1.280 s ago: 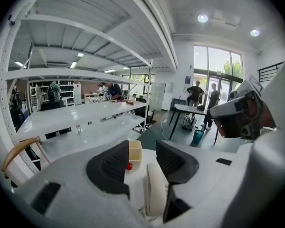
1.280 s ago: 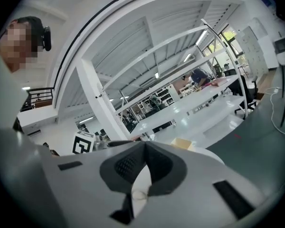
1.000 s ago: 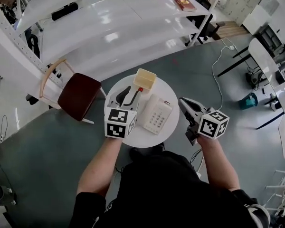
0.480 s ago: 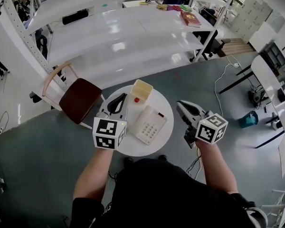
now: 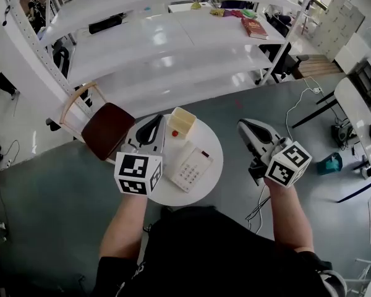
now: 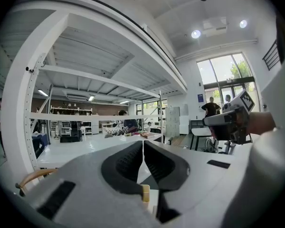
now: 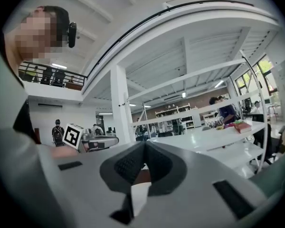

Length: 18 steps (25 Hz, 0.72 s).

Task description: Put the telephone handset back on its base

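Left gripper (image 5: 154,125) has just closed on nothing and risen off the table (image 5: 173,193) – right gripper (image 5: 245,129) likewise shut, empty – handset (image 5: 182,163) apparently on its base (image 5: 193,171); task looks done

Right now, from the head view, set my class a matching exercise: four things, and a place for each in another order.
Things: 1 phone; 2 box; 3 chair; 4 book.
Places: A on the white shelf; B round table, near its middle; C on the floor, left of the table; D round table, far edge.
Pairs: 1-B; 2-D; 3-C; 4-A.
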Available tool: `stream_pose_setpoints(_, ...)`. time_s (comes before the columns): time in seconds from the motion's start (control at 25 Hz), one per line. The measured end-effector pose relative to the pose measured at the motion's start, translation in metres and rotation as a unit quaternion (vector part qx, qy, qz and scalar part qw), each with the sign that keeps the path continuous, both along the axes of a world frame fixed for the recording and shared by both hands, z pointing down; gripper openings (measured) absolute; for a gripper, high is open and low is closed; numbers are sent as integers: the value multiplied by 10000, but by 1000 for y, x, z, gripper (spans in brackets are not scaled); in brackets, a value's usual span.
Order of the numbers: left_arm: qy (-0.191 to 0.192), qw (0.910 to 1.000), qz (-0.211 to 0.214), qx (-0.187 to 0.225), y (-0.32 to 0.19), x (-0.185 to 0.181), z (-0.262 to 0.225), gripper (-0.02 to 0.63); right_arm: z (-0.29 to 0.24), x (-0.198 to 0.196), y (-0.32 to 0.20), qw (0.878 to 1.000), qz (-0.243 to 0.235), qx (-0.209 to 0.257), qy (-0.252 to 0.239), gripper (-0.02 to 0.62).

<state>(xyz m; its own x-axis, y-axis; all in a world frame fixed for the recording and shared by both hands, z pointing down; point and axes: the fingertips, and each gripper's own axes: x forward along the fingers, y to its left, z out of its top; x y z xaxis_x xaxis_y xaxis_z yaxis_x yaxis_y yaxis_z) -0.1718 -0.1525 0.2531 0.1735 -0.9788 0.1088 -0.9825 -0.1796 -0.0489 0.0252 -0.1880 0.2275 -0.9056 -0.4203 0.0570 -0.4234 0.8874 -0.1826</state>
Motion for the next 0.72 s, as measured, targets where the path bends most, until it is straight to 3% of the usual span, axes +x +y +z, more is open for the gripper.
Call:
stream_pose_setpoints(0.4, -22, 9998, -175, 60, -18, -16, -23, 18, -36, 0, -19, 9979, 381, 448, -258, 3)
stream_pose_setpoints(0.72, 47, 9997, -237, -104, -10, -22, -9, 17, -21, 0, -15, 9970, 580, 479, -180, 3)
